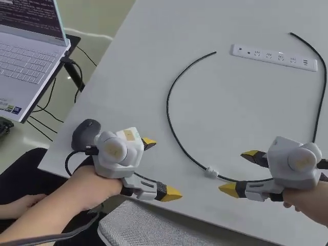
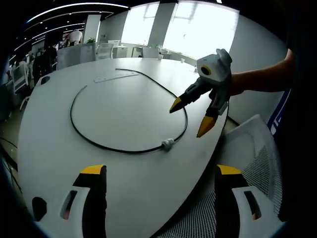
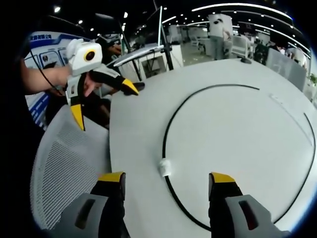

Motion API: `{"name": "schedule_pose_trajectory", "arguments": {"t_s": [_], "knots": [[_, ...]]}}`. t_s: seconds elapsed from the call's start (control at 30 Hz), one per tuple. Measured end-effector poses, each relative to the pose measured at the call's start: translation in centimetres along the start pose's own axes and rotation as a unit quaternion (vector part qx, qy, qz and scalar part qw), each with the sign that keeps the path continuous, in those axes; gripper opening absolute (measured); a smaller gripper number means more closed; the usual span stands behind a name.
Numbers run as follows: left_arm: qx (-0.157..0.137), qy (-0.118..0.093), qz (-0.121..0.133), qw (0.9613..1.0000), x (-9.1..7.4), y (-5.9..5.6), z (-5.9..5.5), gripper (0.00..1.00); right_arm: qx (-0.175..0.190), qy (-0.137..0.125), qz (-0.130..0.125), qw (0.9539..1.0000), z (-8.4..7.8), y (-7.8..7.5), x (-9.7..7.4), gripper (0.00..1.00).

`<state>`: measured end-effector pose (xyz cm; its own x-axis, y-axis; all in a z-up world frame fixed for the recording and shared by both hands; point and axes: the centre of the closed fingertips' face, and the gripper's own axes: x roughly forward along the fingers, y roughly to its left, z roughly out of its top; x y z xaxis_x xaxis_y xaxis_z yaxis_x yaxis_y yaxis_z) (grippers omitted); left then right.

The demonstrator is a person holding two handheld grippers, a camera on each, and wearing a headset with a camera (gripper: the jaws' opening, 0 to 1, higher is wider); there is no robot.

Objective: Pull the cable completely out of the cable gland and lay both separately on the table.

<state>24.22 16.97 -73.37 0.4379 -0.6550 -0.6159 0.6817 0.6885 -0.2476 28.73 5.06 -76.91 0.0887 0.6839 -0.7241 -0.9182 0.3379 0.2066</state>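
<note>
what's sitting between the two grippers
In the head view, the small white cable gland, threaded on the thin black cable, lies on the white table between the left gripper and the right gripper.

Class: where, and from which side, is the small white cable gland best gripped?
Grip the small white cable gland across its flanks, from above. It lies flat on the white table with the thin black cable leaving both ends, so likely only its sides are free.

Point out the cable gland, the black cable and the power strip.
cable gland (image 1: 211, 171): head view, middle of its white body.
black cable (image 1: 167, 114): head view, left side of its loop.
power strip (image 1: 274, 57): head view, middle of its top face.
</note>
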Motion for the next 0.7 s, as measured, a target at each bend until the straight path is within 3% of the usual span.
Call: {"name": "schedule_pose_trajectory", "arguments": {"t_s": [0.37, 0.7], "knots": [[0.001, 0.01, -0.005, 0.9999, 0.1, 0.3, -1.2, 0.89, -0.021, 0.04, 0.011, 0.9989, -0.8, 0.2, 2.3, 0.55], [-0.001, 0.011, -0.007, 0.9999, 0.0, 0.8, -1.5, 0.88, -0.048, 0.064, 0.016, 0.9967, -1.1, 0.2, 3.6, 0.41]]}}
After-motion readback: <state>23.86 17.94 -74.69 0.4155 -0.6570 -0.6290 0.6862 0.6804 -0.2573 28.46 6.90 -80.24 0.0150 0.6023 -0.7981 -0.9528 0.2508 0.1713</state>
